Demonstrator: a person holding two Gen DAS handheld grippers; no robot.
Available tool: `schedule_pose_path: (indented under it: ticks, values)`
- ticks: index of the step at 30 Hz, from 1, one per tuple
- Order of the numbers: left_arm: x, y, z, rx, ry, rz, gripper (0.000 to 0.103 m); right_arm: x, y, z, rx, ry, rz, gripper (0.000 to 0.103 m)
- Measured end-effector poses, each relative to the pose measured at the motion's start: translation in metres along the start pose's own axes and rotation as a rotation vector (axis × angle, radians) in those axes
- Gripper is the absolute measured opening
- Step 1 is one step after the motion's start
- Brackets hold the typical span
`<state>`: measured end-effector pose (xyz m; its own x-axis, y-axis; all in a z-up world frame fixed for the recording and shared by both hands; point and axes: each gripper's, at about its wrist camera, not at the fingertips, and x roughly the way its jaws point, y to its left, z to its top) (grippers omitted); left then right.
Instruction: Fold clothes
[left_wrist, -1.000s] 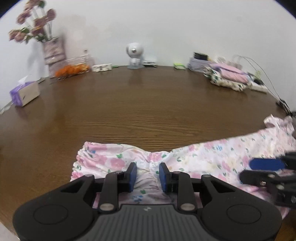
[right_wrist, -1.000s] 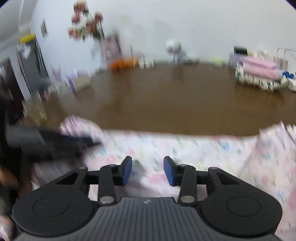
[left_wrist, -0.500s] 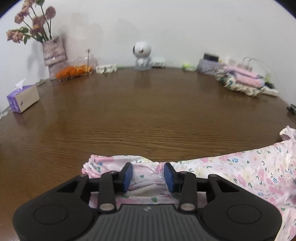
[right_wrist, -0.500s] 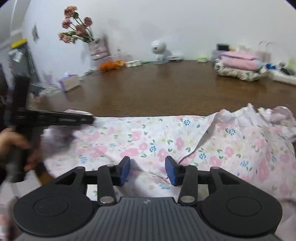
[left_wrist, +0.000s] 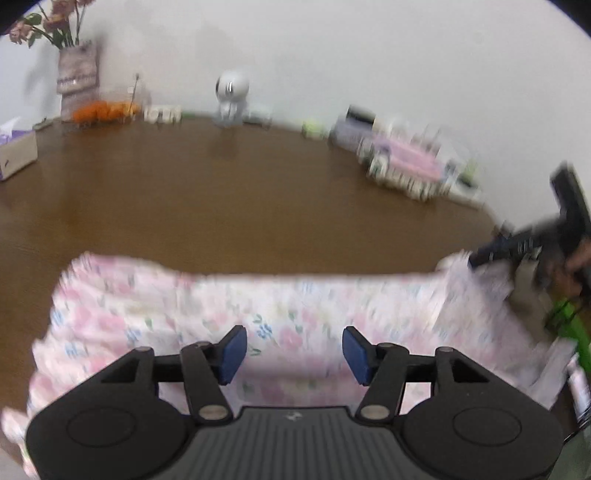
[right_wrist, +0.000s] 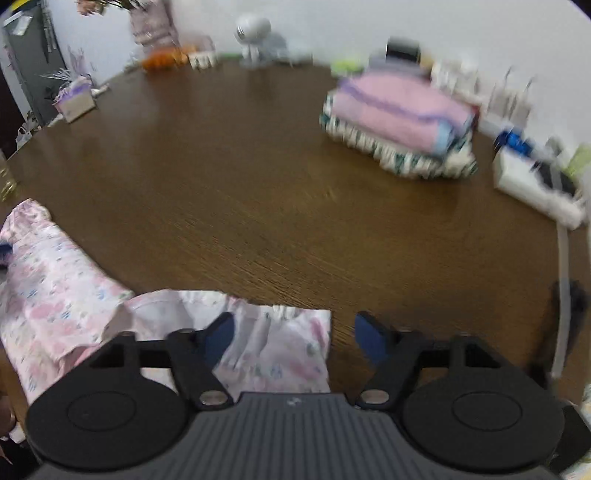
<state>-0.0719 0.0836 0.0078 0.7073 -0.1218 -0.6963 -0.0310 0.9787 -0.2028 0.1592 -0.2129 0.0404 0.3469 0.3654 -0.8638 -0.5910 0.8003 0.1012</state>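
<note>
One floral garment (left_wrist: 295, 314) — thin, limp, light — laid on tabletop (left_wrist: 258, 206); best taken at hem corners; left gripper (left_wrist: 293, 349) and right gripper (right_wrist: 293, 332) just opened, spread, nothing pinched.

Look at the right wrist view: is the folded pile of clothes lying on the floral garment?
No, the folded pile rests on bare table, apart from the floral garment.

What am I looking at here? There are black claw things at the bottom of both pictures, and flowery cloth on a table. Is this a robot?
No robot: a person holds a two-finger gripper in each hand, each with a camera looking along its fingers. One picture is from the left gripper, the other from the right gripper. Both have just been opening, and neither clamps anything now. Under them a floral garment lies on the brown table. A stack of folded clothes sits further back, a tissue box at the left.
</note>
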Motion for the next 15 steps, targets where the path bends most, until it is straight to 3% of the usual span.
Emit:
schedule_pose_path:
  ticks: [2, 4, 6, 10, 12, 15]
  values:
    - [0.007, 0.003, -0.008, -0.038, 0.029, -0.011, 0.056, 0.011, 0.003, 0.0, -0.015, 0.015, -0.025, 0.02]
    - [0.009, 0.009, -0.01, -0.055, 0.039, -0.027, 0.056, 0.009, 0.006, -0.002, -0.063, 0.003, -0.054, 0.004]
    - [0.008, 0.014, -0.008, -0.049, 0.049, -0.037, 0.055, -0.011, 0.011, -0.008, -0.101, -0.072, -0.061, 0.003]
    - [0.008, 0.022, -0.003, -0.008, 0.042, 0.027, 0.049, -0.098, 0.032, -0.064, -0.382, -0.425, 0.077, 0.003]
    - [0.008, 0.028, -0.002, 0.003, 0.035, 0.076, 0.049, -0.119, 0.04, -0.095, -0.472, -0.418, 0.052, 0.003]
    - [0.009, 0.035, 0.001, 0.005, 0.029, 0.132, 0.049, -0.114, 0.052, -0.147, -0.587, -0.284, 0.002, 0.001]
